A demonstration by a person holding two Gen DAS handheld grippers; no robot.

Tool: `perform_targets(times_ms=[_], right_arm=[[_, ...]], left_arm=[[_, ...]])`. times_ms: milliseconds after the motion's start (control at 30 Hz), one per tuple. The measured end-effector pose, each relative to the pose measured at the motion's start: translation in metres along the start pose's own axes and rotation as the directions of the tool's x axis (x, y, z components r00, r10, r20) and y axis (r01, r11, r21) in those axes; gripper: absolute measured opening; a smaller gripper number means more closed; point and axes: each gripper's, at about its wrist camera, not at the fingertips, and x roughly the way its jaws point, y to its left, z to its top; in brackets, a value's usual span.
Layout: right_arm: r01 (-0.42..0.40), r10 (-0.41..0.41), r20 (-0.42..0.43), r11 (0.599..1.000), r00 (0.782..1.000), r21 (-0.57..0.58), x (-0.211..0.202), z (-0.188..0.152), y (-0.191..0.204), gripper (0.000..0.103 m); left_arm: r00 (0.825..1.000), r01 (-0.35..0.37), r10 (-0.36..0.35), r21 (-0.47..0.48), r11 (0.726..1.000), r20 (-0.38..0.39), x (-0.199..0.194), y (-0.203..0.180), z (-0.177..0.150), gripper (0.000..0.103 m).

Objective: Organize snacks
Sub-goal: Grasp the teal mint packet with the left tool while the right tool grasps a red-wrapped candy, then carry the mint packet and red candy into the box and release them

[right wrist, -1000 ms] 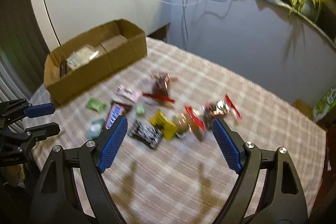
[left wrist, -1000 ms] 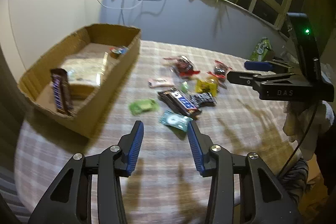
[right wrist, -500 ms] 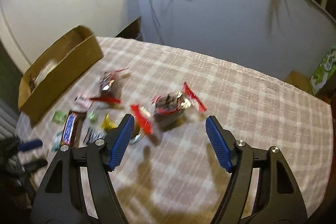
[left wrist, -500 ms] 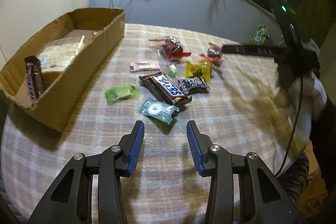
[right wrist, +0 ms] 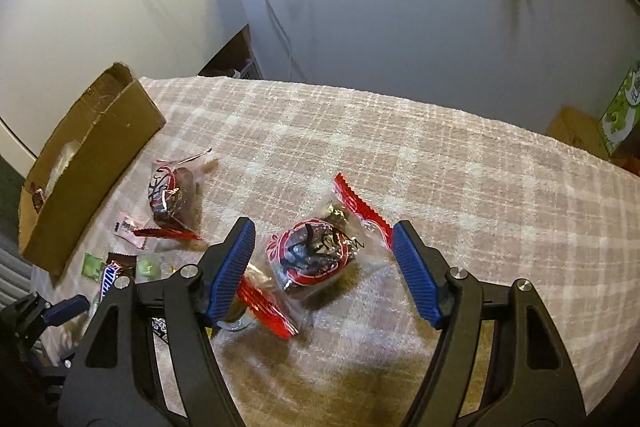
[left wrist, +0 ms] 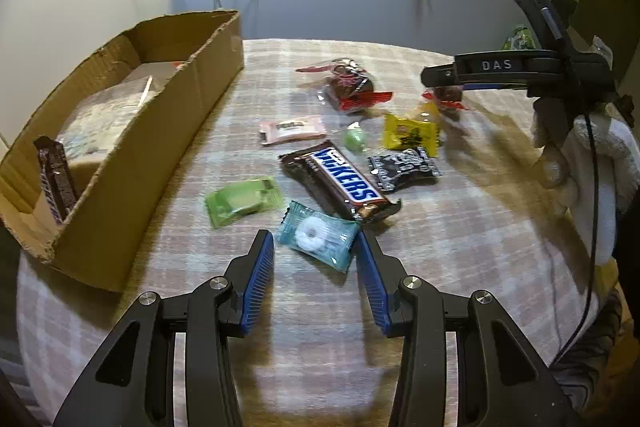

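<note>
- Left wrist view: the left gripper is spread, and the teal mint packet lies dead ahead, its near end just inside the gap between the two blue pads, not pinched.
- That packet's long axis runs slantwise across the gap, far-left to near-right, so its right corner sits close to the right pad; I judge a small twist would square it up before closing.
- Just beyond it lies the Snickers bar, touching or nearly touching the packet's far edge; a deep reach could catch both.
- The cardboard box stands off to the gripper's left, a chocolate bar already leaning inside it.
- Right wrist view: the right gripper is also spread wide, with the red-trimmed clear cake packet between its pads, nearer the left one, touching neither.
- This packet's long axis runs diagonally, near-left to far-right.
- Each hand is nearest its own packet; the box lies far to the right gripper's left.
</note>
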Motion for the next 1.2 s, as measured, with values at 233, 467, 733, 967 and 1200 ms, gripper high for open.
perform_targets(times_ms=[233,467,733,967,1200], right_arm=[[0.038,-0.039,-0.017,0.999,0.999,-0.027,0.008,-0.003,0.0,0.074],[0.04,-0.041,-0.02,0.998,0.999,-0.051,0.009,-0.014,-0.005,0.067],[0.036,-0.037,-0.016,0.997,0.999,-0.065,0.001,-0.015,-0.009,0.048],[0.023,-0.023,-0.011,0.998,1.0,-0.065,-0.001,-0.016,-0.01,0.047],[0.009,-0.008,0.002,0.999,1.0,-0.049,-0.005,-0.02,-0.012,0.045]], left_arm=[[1.0,-0.002,0.003,0.017,1.0,-0.015,0.006,0.003,0.004,0.042],[1.0,0.007,-0.007,0.014,1.0,-0.01,0.009,0.006,0.005,0.02],[1.0,0.008,-0.008,-0.015,1.0,0.0,0.01,0.012,0.007,0.006],[1.0,0.009,-0.009,0.01,1.0,0.008,0.007,0.01,0.005,0.006],[1.0,0.019,-0.018,-0.029,0.999,0.025,0.003,0.018,0.005,0.004]])
